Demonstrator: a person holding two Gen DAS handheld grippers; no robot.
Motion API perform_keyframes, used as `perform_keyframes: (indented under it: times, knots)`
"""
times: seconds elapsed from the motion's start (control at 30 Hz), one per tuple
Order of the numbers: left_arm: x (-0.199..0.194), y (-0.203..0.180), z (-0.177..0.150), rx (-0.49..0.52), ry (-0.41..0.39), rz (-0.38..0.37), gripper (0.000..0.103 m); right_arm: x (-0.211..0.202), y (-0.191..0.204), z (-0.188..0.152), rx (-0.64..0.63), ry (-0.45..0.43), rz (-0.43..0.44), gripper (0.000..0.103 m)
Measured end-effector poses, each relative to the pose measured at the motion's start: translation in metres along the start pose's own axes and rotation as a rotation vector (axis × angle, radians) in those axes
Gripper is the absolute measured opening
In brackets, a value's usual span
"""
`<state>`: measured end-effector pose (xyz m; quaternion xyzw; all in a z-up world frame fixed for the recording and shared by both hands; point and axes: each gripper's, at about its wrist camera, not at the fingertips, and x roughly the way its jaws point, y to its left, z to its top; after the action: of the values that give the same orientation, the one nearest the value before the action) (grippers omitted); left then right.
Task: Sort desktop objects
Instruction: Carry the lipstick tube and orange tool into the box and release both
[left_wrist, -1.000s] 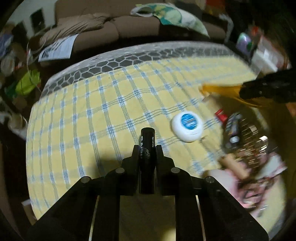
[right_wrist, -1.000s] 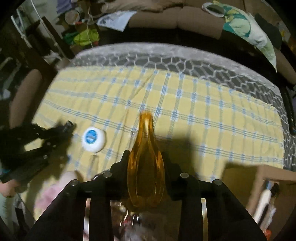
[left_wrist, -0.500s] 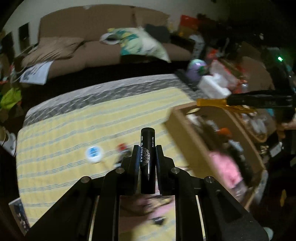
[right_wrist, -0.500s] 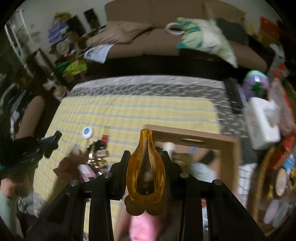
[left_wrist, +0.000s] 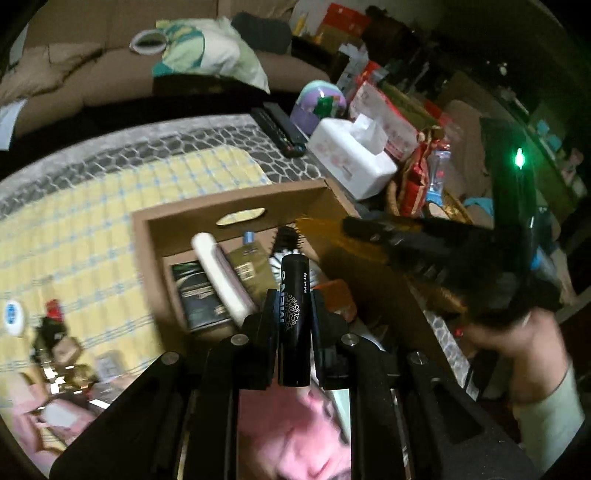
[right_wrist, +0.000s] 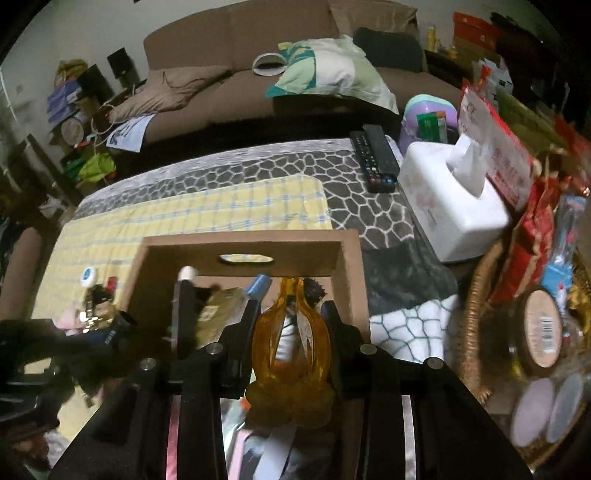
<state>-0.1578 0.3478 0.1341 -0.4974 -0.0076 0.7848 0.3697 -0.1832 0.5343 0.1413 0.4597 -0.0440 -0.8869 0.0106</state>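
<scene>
Jaws of left gripper (left_wrist: 294, 314) clamped on black lip-balm tube (left_wrist: 294, 295), slim, glossy, printed in white; jaws of right gripper (right_wrist: 291, 317) pinching amber hair claw (right_wrist: 290, 347), translucent, curved plastic. Both held above cardboard box (left_wrist: 236, 201) near the right edge of the surface, on the yellow checked cloth (right_wrist: 184, 214). Already inside: white tube (left_wrist: 218, 273), bristly brush (left_wrist: 290, 236), flat packets. Risks, as judged: smooth cylinder sliding or rolling out on release near the box wall; springy claw snagging on bristles; two grippers crowding one opening and knocking. Remaining clutter and round white tin (left_wrist: 13, 317) lying toward the left edge
</scene>
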Motion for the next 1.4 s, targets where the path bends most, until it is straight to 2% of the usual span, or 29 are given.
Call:
perform_keyframes:
  times: [0.07, 0.23, 0.3, 0.37, 0.4, 0.47, 0.53, 0.63, 0.73, 0.77, 0.83, 0.87, 0.97, 1.1, 1.2, 1.4]
  knots:
    - [0.017, -0.002, 0.003, -0.018, 0.013, -0.003, 0.015, 0.016, -0.001, -0.006, -0.015, -0.017, -0.032, 0.034]
    - [0.046, 0.005, -0.001, -0.065, 0.040, 0.011, 0.015, 0.048, 0.004, -0.024, -0.090, 0.051, -0.066, 0.033]
    - [0.053, 0.007, -0.003, -0.077, 0.047, 0.011, 0.015, 0.048, 0.010, -0.027, -0.145, 0.067, -0.084, 0.040]
    - [0.056, 0.009, -0.004, -0.092, 0.047, 0.012, 0.015, 0.041, 0.009, -0.028, -0.130, 0.081, -0.066, 0.048]
    - [0.057, 0.010, -0.004, -0.100, 0.045, 0.012, 0.015, 0.031, 0.006, -0.027, -0.109, 0.060, -0.033, 0.053]
    - [0.057, 0.012, -0.005, -0.126, 0.034, 0.015, 0.015, 0.017, 0.002, -0.026, -0.087, 0.018, -0.031, 0.060]
    - [0.054, 0.014, -0.005, -0.148, 0.023, 0.016, 0.016, 0.003, -0.002, -0.024, -0.064, 0.004, -0.002, 0.060]
    - [0.044, 0.014, -0.005, -0.153, 0.012, 0.026, 0.025, -0.010, -0.003, -0.023, -0.042, 0.012, 0.037, 0.060]
    - [0.031, 0.010, -0.005, -0.135, 0.004, 0.045, 0.036, -0.016, 0.002, -0.026, -0.054, 0.027, 0.042, 0.063]
    - [0.023, 0.008, -0.006, -0.128, -0.004, 0.057, 0.047, -0.017, 0.005, -0.028, -0.055, 0.028, 0.042, 0.064]
    - [0.011, 0.008, -0.007, -0.122, -0.015, 0.085, 0.057, -0.019, 0.008, -0.031, -0.042, 0.033, 0.055, 0.066]
    - [0.004, 0.009, -0.008, -0.123, -0.019, 0.089, 0.067, -0.020, 0.008, -0.033, -0.029, 0.034, 0.062, 0.067]
    - [-0.024, 0.012, -0.013, -0.127, -0.045, 0.095, 0.071, -0.028, 0.010, -0.037, -0.009, 0.033, 0.067, 0.073]
    - [-0.065, 0.018, -0.023, -0.132, -0.081, 0.103, 0.085, -0.050, 0.021, -0.040, -0.016, 0.019, 0.066, 0.078]
    - [-0.100, 0.023, -0.038, -0.137, -0.110, 0.111, 0.094, -0.071, 0.033, -0.043, -0.026, 0.004, 0.074, 0.081]
    - [-0.157, 0.044, -0.082, -0.150, -0.134, 0.150, 0.103, -0.098, 0.070, -0.055, -0.062, 0.005, 0.094, 0.083]
